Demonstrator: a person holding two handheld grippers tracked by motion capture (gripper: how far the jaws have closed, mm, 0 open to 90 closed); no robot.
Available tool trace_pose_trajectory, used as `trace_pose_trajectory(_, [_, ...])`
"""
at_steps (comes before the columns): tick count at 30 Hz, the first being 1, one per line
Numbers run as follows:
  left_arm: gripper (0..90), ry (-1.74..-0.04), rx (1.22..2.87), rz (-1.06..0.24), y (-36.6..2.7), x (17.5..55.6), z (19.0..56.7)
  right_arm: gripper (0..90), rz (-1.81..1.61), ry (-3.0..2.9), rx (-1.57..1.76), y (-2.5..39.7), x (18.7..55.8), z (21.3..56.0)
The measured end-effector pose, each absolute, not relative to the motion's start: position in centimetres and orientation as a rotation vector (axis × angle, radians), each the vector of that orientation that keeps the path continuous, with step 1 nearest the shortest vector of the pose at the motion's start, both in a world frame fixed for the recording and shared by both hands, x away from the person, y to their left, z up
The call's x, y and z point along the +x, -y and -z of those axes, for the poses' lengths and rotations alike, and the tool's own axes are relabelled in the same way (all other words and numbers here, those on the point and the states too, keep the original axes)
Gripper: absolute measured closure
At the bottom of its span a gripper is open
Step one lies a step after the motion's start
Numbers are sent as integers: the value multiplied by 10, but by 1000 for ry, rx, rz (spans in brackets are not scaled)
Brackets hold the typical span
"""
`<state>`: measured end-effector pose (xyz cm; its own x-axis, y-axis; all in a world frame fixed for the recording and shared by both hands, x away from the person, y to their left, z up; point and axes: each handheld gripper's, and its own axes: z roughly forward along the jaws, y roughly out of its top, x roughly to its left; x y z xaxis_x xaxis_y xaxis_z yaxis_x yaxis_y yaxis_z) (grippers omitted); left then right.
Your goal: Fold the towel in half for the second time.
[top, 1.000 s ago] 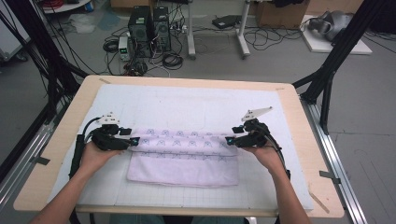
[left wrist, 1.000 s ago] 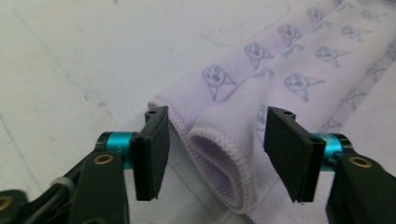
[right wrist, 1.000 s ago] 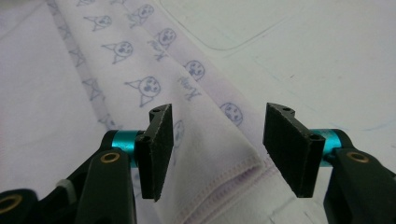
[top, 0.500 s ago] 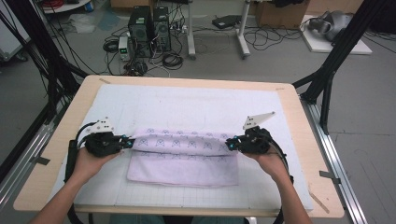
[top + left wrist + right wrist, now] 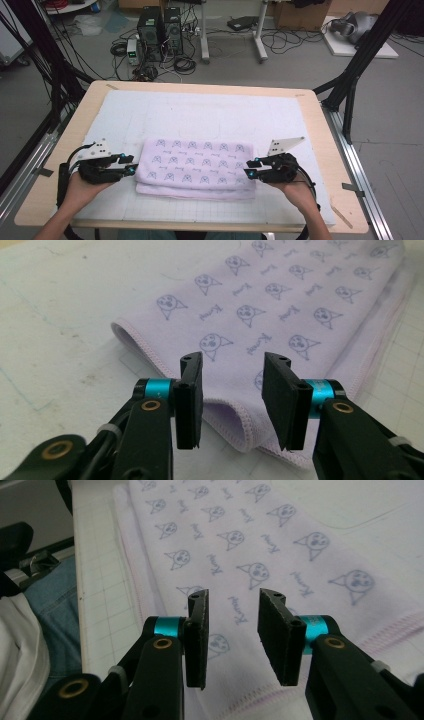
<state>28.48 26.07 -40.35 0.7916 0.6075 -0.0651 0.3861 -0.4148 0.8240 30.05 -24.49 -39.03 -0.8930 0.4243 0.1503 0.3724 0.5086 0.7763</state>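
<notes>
On white gridded mat (image 5: 150,115): folded towel (image 5: 195,162); left gripper (image 5: 131,169), right gripper (image 5: 249,170) agape, empty.

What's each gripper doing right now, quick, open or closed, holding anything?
Left gripper: open, holding nothing, at the left end of the folded towel.
Right gripper: open, holding nothing, over the towel's right end.

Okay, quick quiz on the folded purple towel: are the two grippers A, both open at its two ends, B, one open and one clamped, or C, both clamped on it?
A: the left gripper and right gripper each show a clear gap between their jaws, with the towel lying flat beyond them, unpinched.
</notes>
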Motion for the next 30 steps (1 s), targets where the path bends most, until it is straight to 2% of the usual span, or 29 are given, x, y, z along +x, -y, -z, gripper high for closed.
trace_pose_trajectory(9, [646,-730,2174,-243,-245,285,433,625,-1234,-2756,694,229,290,424])
trace_pose_trajectory(18, [644,-732,2192,-295,-245,277,439,618,-1190,-2731,702,235,279,438])
trace_pose_trajectory(20, [693,-733,2189,-314,-245,276,439,673,-1190,-2713,702,234,277,440])
trace_pose_trajectory(22, [806,-734,2175,-302,-246,276,438,818,-1192,-2715,690,234,278,439])
trace_pose_trajectory(23, [847,-737,2173,-303,-246,277,438,846,-1197,-2726,680,233,279,438])
trace_pose_trajectory(30, [876,-722,2137,-325,-250,272,420,863,-1233,-2705,646,238,279,417])
